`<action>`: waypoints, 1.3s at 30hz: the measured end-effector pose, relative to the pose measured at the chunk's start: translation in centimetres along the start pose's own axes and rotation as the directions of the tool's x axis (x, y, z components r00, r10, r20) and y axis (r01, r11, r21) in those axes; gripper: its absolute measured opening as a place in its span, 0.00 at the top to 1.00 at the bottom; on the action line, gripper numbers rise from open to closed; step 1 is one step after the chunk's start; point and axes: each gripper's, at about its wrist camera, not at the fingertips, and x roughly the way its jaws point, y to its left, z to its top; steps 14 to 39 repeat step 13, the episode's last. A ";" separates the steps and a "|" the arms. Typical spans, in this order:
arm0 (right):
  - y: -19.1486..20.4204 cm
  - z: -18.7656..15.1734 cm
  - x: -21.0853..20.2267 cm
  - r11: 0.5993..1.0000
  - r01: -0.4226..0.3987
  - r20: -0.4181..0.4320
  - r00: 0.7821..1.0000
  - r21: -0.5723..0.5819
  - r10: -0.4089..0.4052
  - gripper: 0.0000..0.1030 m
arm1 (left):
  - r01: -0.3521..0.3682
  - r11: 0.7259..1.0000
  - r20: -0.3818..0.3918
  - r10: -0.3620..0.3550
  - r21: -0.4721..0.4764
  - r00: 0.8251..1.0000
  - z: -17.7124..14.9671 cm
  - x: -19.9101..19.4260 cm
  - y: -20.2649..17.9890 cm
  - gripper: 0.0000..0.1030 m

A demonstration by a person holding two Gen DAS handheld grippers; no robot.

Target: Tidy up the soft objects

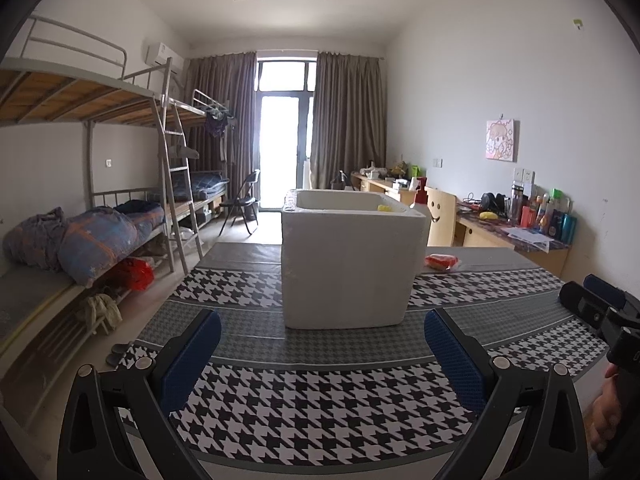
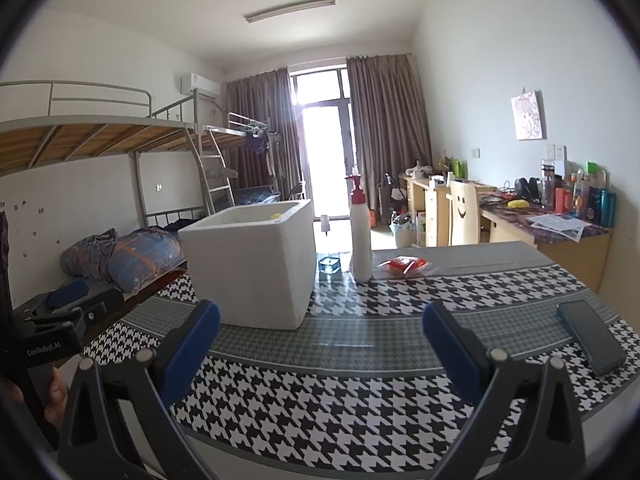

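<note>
Dormitory table (image 2: 360,392) in houndstooth holds a foam box (image 1: 352,264); left gripper (image 1: 322,344) and right gripper (image 2: 320,340) hover wide, empty, apparently ready for the red packet (image 2: 404,266).

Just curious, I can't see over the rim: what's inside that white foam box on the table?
Something yellow shows just above the box rim, near its far corner. The walls hide the rest of the inside.

Black flat phone (image 2: 591,336) lies near right edge of houndstooth-patterned counter (image 2: 320,400). White spray bottle with red trigger head (image 2: 359,232) stands upright at far edge. Grey metal bunk bed (image 1: 92,92) along left wall; brown curtains (image 1: 348,120) flank bright balcony door (image 1: 284,136).
</note>
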 end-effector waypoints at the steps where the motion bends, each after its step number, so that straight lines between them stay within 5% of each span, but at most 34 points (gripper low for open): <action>1: 0.0 -0.1 0.0 1.000 -0.001 -0.001 1.000 0.001 0.001 0.01 | 0.002 1.000 -0.001 -0.002 0.003 1.000 -0.1 0.0 0.0 0.01; 39: 0.0 -0.3 0.1 1.000 -0.002 -0.010 1.000 0.007 0.002 0.01 | -0.005 1.000 -0.001 0.005 -0.001 1.000 -0.2 -0.2 0.0 0.01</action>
